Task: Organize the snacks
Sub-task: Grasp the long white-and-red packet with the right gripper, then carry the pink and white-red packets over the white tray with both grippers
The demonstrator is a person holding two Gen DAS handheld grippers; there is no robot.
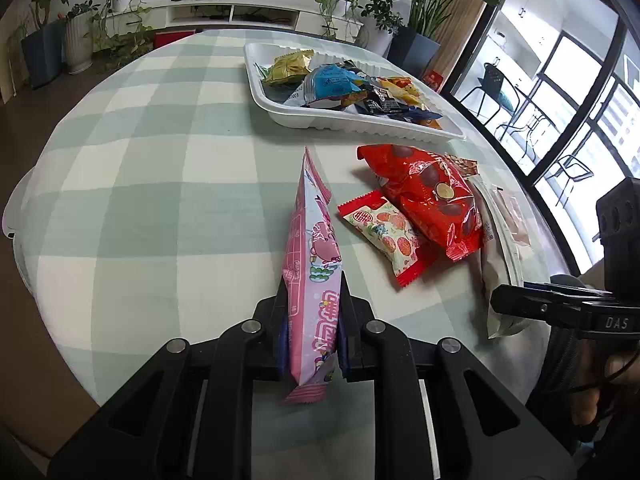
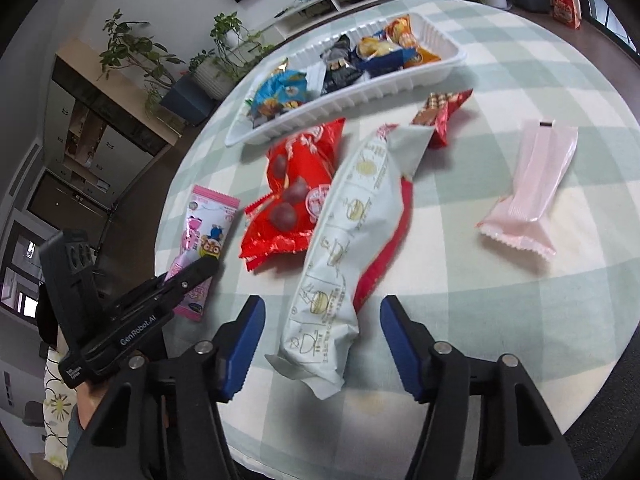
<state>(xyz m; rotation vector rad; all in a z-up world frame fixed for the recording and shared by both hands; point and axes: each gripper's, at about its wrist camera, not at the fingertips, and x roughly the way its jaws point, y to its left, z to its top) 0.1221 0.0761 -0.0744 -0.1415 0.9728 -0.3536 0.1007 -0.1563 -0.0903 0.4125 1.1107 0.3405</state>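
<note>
The left gripper (image 1: 314, 320) pinches the long pink plastic snack packet (image 1: 310, 248) above the checked tablecloth (image 1: 160, 160). The right gripper (image 2: 320, 340), jaws spread, straddles the long white noodle-print packet (image 2: 344, 240); closing off-centre risks slippage.

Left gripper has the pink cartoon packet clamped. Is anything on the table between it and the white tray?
Nothing visible blocks it. From the left gripper, shut on the long pink cartoon snack packet, bare checked tablecloth runs up to the white plastic tray. The red chocolate-ball bag lies off to the right of that line.
</note>
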